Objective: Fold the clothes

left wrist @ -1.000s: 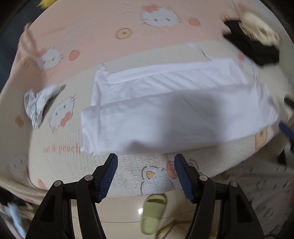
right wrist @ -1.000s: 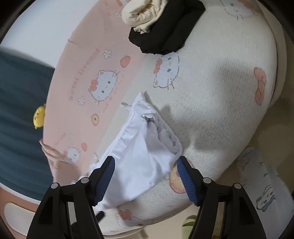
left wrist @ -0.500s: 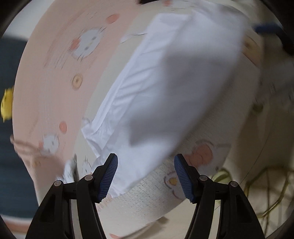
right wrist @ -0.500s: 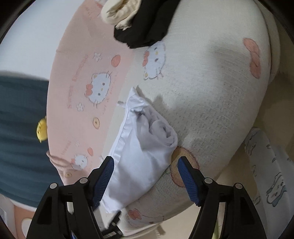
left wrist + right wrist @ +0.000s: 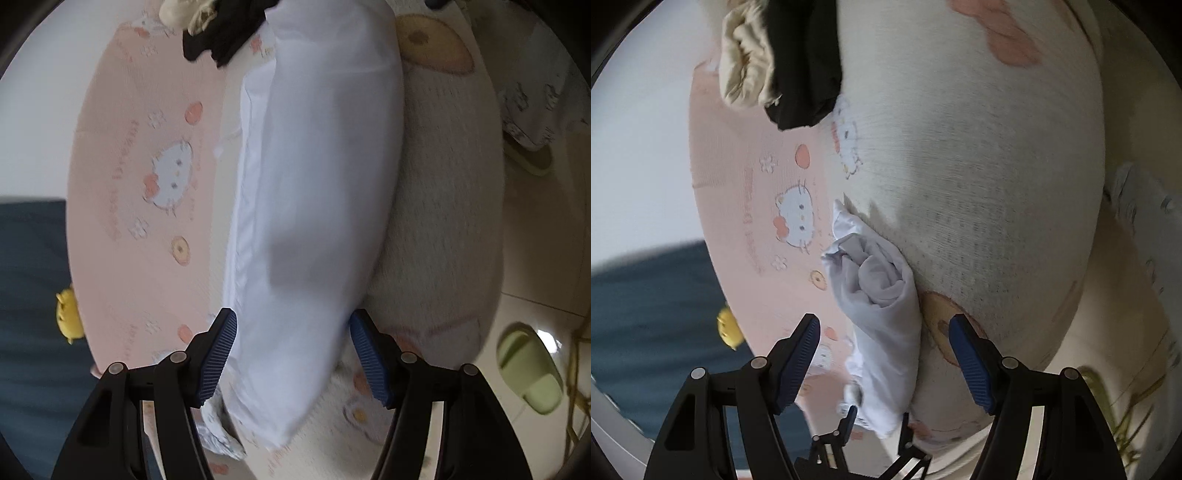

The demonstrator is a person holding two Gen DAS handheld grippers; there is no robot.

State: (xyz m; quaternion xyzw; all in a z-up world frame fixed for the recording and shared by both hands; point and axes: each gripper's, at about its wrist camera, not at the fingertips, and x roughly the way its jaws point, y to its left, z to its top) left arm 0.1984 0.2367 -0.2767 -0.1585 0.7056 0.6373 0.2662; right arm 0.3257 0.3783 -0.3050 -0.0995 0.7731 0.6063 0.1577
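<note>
— Where does the folded white garment (image 5: 314,206) lie?
— On the cartoon-cat blanket (image 5: 147,155), its long axis running straight away from the left gripper (image 5: 293,354), near end between the spread, empty fingers.
— And the right gripper (image 5: 884,356)?
— Also released — the garment's rolled end points up between its fingers, untouched.

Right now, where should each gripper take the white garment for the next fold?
Probably at its two short ends. The white garment lies as a long, narrow, folded strip on the bed cover. The left gripper is open and straddles one end; the right gripper is open at the opposite, bunched end. Come in along the strip's length, low, and pinch all layers together.
</note>
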